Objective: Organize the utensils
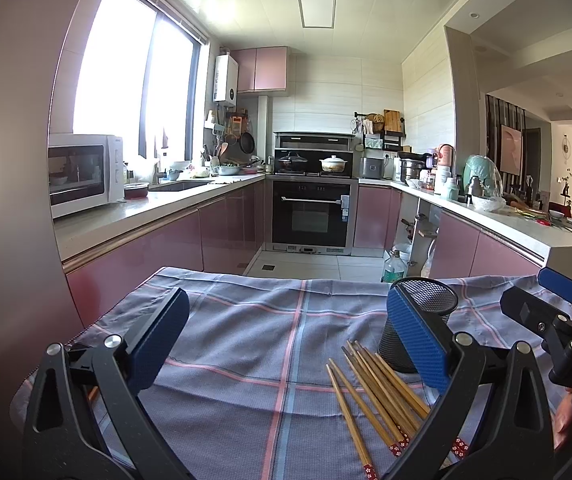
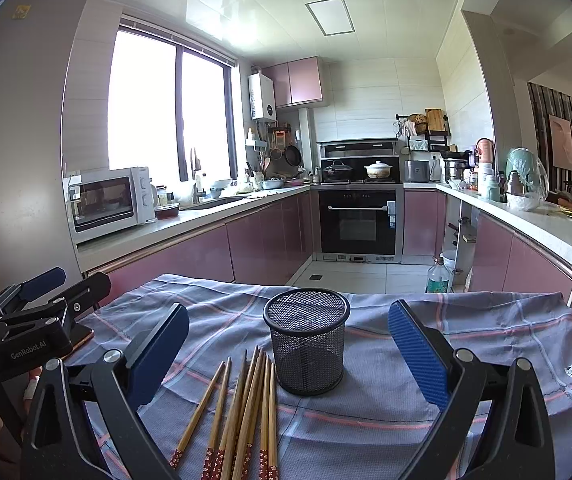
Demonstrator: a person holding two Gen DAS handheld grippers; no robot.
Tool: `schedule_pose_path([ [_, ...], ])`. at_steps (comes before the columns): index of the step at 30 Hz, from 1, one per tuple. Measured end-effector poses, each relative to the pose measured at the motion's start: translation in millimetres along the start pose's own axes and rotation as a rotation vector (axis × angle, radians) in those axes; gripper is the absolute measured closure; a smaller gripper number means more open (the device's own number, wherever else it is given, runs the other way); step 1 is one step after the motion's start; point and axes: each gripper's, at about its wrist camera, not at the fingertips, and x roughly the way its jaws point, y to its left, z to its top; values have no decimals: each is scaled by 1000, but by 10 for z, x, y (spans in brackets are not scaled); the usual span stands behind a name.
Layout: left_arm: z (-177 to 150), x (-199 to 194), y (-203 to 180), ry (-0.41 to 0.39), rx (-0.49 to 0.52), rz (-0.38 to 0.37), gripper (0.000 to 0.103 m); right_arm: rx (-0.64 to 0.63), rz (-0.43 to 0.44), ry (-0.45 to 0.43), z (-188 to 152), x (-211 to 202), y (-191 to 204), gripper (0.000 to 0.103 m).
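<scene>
At the far left of the right wrist view, the left gripper (image 2: 45, 292) is seen from the side, with "GenRobot.AI" printed in white on its black body. Its jaws are spread wide over the checked cloth (image 1: 245, 360), nothing held between them. Further right, a bundle of wooden chopsticks (image 2: 241, 412) with red flowered ends is laid on the cloth, just beside the upright black mesh holder (image 2: 306, 344). The right gripper (image 2: 286, 356) is likewise held wide apart and empty, the holder framed between its blue pads (image 2: 416, 354). The letters "DAS" are read on its body in the left wrist view.
</scene>
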Motion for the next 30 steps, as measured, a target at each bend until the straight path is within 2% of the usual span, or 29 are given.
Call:
schedule_pose_path([
  [30, -10, 12, -4, 4, 0, -1, 6, 8, 9, 8, -9, 42, -30, 7],
])
